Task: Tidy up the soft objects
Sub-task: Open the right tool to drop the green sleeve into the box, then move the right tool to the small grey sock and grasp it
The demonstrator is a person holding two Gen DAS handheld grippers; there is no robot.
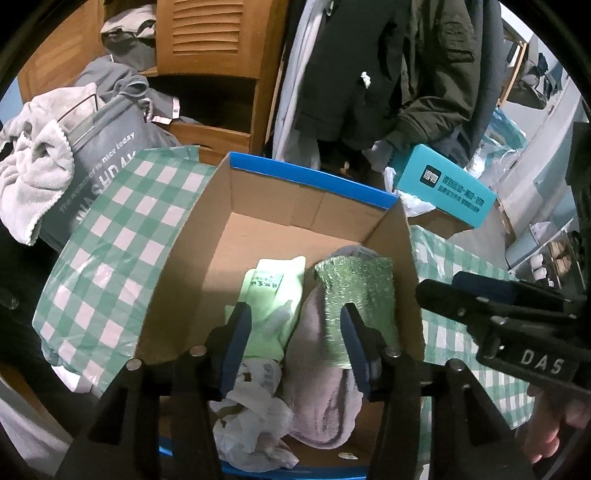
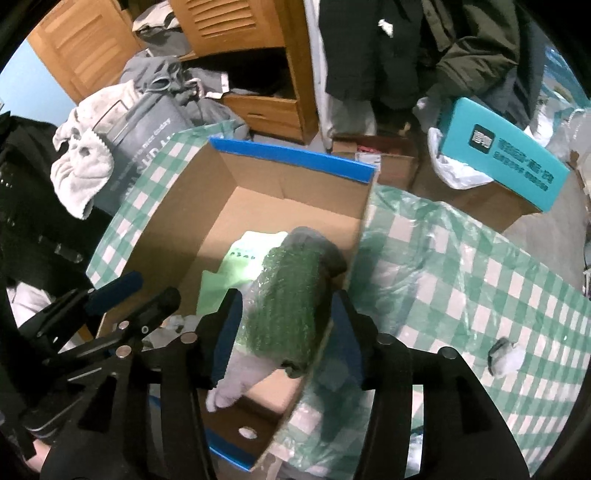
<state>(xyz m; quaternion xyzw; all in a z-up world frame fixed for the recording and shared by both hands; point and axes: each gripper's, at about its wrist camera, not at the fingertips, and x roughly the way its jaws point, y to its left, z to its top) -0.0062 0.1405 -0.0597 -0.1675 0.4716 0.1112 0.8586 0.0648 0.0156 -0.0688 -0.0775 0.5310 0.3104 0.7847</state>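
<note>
An open cardboard box (image 1: 314,177) (image 2: 295,155) with a blue rim stands on a green-and-white checked cloth (image 1: 122,240) (image 2: 461,277). Inside lie a light green folded item (image 1: 273,295) (image 2: 240,258), a sparkly green mesh piece (image 1: 354,288) (image 2: 288,295), a pale plush cloth (image 1: 317,387) (image 2: 236,384) and a crumpled white plastic bag (image 1: 251,417). My left gripper (image 1: 295,332) (image 2: 153,288) hangs open over the box's contents. My right gripper (image 2: 288,328) (image 1: 439,282) is open with the mesh piece lying between its fingers, pads apart from it. Its right finger sits over the box's right wall.
A grey laundry bag (image 1: 107,147) and a white towel (image 1: 33,173) sit left of the box. A teal carton (image 1: 443,184) (image 2: 506,162) lies at the back right, with a wooden cabinet (image 1: 207,33) and hanging dark jackets (image 1: 388,74) behind. A small crumpled scrap (image 2: 504,358) rests on the cloth.
</note>
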